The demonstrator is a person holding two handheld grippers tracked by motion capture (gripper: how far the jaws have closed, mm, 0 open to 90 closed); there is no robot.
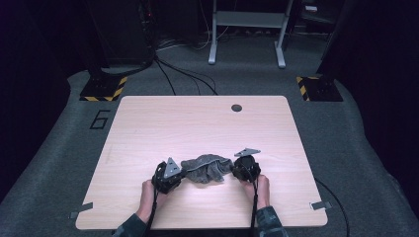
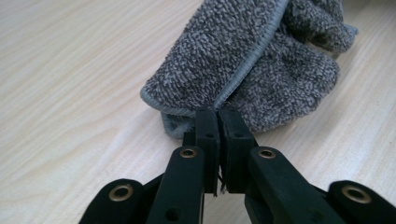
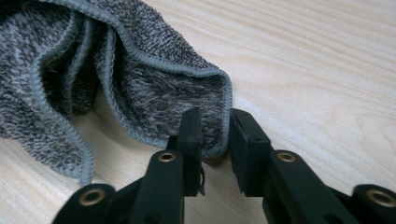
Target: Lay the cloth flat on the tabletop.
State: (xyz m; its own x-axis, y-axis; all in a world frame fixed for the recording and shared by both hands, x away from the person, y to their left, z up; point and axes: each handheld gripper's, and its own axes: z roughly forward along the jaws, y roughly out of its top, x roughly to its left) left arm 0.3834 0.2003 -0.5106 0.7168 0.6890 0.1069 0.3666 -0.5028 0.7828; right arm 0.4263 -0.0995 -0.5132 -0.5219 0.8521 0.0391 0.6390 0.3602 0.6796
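A crumpled grey towel [image 1: 207,168] lies on the near half of the wooden counter [image 1: 197,123], between the two hands. The left gripper [image 2: 218,114] has its fingers [image 2: 207,128] pressed together on a hemmed corner at the towel's left end, and the stitched edge runs straight into the pinch. The right gripper [image 3: 212,126] straddles a folded, hemmed edge at the towel's right end; its fingers [image 3: 190,135] stand a little apart with the cloth between them, one touching the pile, the other just beside the hem, so the grip there does not look finished. The step in hand looks like taking two corners so the towel can be lifted and spread or folded. To do it well, the right fingers should close fully on the hem before either hand rises, catching one layer of edge rather than the whole bunched fold, or the cloth will open unevenly. Both hands should then rise together and draw apart gently, keeping the left hold firm, since a thin pinch on a corner may slip under a sudden pull.
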